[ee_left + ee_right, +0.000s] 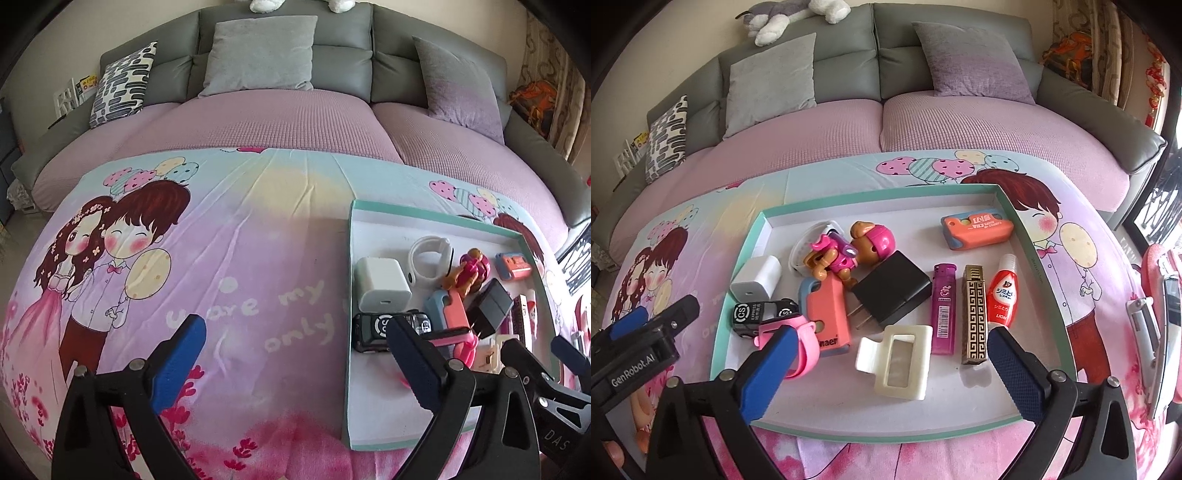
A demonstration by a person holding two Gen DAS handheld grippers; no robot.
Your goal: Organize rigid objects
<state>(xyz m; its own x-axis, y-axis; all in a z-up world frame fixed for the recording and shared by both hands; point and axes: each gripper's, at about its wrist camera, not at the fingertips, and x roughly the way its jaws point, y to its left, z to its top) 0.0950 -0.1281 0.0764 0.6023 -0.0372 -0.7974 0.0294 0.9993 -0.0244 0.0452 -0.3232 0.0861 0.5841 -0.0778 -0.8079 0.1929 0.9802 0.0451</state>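
Clip first: the cream hair clip (895,363) lies flat on the floor of the shallow tray (1023,236), at the tray's near edge, and it sits right between the spread fingers of the right gripper (890,373). That gripper is wide open and has hold of nothing. If the clip is the pick, and it looks the likeliest one, the fingers should come down on its two long sides, not the hinged tab, so it does not spring or twist.

Just beyond the clip, toward the tray's middle, stands a tidy row: purple lighter (943,308), gold patterned lighter (975,315), red-and-white bottle (1003,295). The gold lighter's near end is just beside the right finger, so a straight descent matters here. Left of the clip, the pink band (798,343) lies close to the left finger.

Further in, the black plug adapter (892,290), the coral case (829,314), the toy figure (831,260), the white charger (757,278) and the toy car (757,314) crowd the tray's left half, some touching. The orange case (977,230) sits alone at the far right corner.

Off the tray's left rim, the left gripper (295,363) hovers over the cartoon blanket (240,258), also fully open and carrying nothing.
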